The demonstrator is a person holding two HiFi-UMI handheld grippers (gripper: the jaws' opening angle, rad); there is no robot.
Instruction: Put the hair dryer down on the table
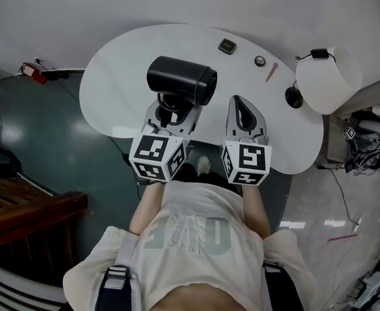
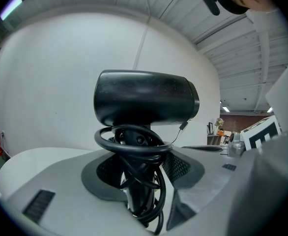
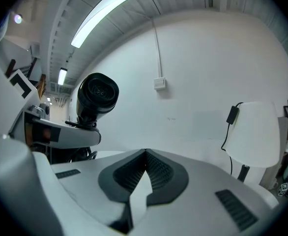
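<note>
The big white oval table [image 1: 112, 89] was mostly bare, so there was plenty of room to set something down. A white lamp [image 1: 329, 80] stood off at its right end, out of the way. The black hair dryer [image 1: 180, 80] wasn't down yet. It was in the air over the near side of the table, barrel on top. The left gripper [image 1: 172, 109] was clamped on its handle with the cord coiled round it, probably so nothing dangled. The right gripper [image 1: 238, 102] sat just beside it with its jaws pinched together on nothing, looking like a spare. A dark square gadget [image 1: 227, 45], a round bit [image 1: 260, 61] and a pink stick [image 1: 272, 72] lay along the far edge.
</note>
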